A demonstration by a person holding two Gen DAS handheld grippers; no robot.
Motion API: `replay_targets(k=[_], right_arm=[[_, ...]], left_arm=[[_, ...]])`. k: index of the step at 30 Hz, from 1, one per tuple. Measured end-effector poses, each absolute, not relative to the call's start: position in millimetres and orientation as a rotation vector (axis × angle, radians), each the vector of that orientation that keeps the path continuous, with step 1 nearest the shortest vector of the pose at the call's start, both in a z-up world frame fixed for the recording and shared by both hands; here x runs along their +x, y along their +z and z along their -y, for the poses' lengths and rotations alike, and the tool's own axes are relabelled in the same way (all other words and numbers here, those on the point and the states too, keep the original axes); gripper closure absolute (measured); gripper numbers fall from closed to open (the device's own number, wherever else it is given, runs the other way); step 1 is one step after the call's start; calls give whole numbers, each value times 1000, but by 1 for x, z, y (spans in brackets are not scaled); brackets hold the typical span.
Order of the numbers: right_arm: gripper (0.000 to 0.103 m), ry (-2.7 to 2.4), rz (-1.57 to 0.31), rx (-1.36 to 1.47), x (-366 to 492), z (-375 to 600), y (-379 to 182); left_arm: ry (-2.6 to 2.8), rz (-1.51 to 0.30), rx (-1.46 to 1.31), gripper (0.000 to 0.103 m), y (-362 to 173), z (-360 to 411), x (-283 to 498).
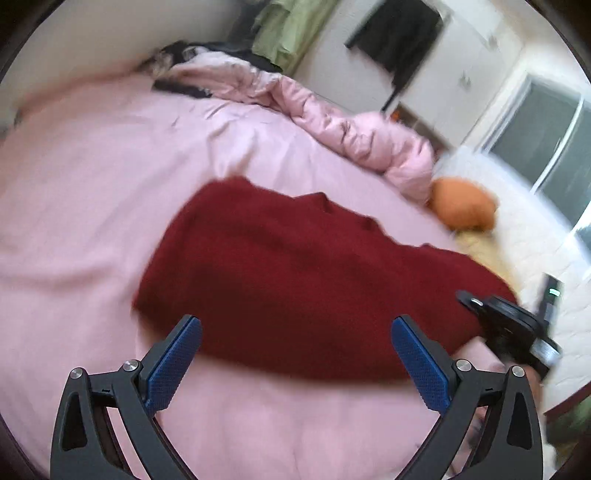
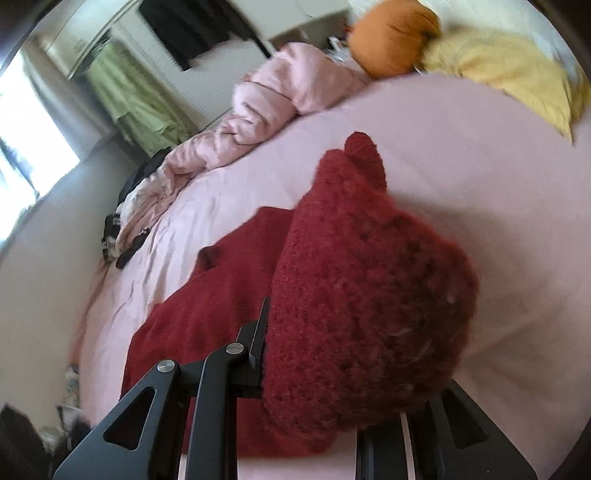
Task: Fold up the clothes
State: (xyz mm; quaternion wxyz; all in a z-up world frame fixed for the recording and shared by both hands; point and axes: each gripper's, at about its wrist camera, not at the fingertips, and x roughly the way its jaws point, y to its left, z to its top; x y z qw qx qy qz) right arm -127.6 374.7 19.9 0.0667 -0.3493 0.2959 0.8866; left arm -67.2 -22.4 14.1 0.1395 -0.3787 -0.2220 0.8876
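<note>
Our left tool (image 1: 295, 354) hangs wide open over the dark red knitted sweater (image 1: 295, 280) spread on the pink-sheeted bed (image 1: 92, 192), while our right tool (image 2: 332, 354) is clamped on a bunched fold of it.

One red sweater (image 1: 295, 273) on one pink bed (image 1: 92, 206). One rumpled pink quilt (image 1: 332, 122), one orange cushion (image 1: 463, 208), one yellow cloth (image 2: 509, 70). Two grippers: left (image 1: 295, 354) and right (image 1: 509, 325). One green curtain (image 1: 291, 29), one black garment (image 1: 399, 33) hanging, one window (image 1: 550, 147).
</note>
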Motion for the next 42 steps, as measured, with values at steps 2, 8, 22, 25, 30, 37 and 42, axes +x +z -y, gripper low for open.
replay_targets(k=[2,8,22,25,30,37,42], right_arm=[[81,2709,-834,-1036,-132,-352,32],[81,2841,-606,-1039,-157,-279,65],[49,3010,-54,-1584,-196,-75,-18],[15,3141,-520,-1697,-190,-94,-8],[15,3010,-1223,-1877,-188,-139,-10],[15,2737,-2027,-1558,-125,-242,-1],[15,2472,-2061,-1677,-100,-262,-37]], left_arm=[[2590,931,-1028,0,-1,53,-36],[2545,1386,-824,0,-27,105,2],[2484,1391,-771,0,-29,136,38],[2507,1358,-761,0,-25,146,44],[2594,1282,-716,0,-9,170,40],[2195,1169,-1063,0,-14,142,-66],[1998,1186,-1250,0,-36,91,-124]])
